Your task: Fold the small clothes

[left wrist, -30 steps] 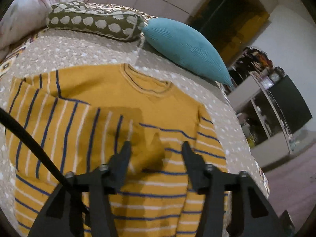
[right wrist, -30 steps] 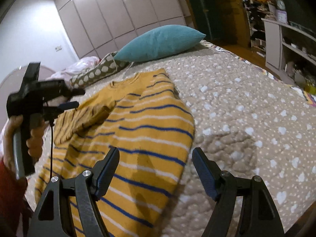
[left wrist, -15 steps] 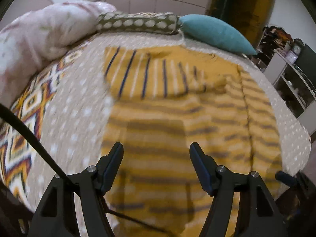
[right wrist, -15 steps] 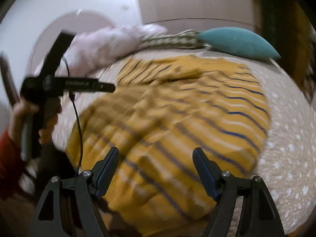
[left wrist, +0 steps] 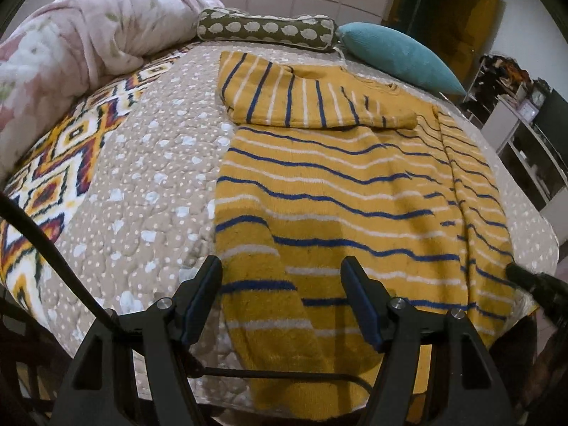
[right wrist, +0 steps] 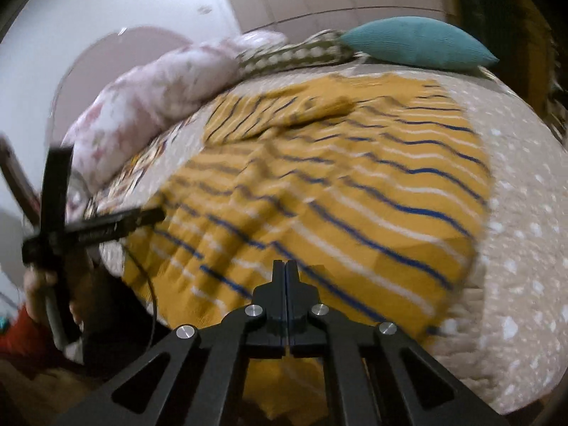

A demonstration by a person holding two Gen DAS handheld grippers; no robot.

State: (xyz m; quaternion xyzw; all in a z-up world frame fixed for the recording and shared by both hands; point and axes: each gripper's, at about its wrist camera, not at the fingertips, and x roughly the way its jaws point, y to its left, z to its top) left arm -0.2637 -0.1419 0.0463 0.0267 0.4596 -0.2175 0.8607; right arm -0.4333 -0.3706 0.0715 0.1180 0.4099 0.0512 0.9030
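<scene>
A mustard sweater (left wrist: 340, 191) with blue and white stripes lies spread on the bed (left wrist: 149, 163), its hem hanging over the near edge and one sleeve (left wrist: 294, 96) folded across the chest just below the neckline. The bed's quilt is beige with white dots, and a panel of orange, white and dark diamond pattern runs along one side. At the head of the bed sit a teal pillow (left wrist: 401, 56), an olive bolster (left wrist: 266, 30) with pale blobs, and a bundled pink floral blanket (left wrist: 81, 46). The left claw (left wrist: 282, 301) hovers over the near hem of the sweater, pointing steeply down; its jaws stand apart with the striped fabric seen between them, but the pads touch nothing. A black cable (left wrist: 42, 245) trails past its left side. The right claw (right wrist: 286, 273) is fully closed, its two pads pressed flat together, and no cloth shows between them; it sits low over the sweater's near edge. In the right wrist view, which is blurred, the left claw appears from the side, gripped by a hand (right wrist: 39, 284) with a red sleeve (right wrist: 17, 333) below it. Some pale lettering runs along that claw's body, too smeared to read. No other writing or label can be made out on anything.
</scene>
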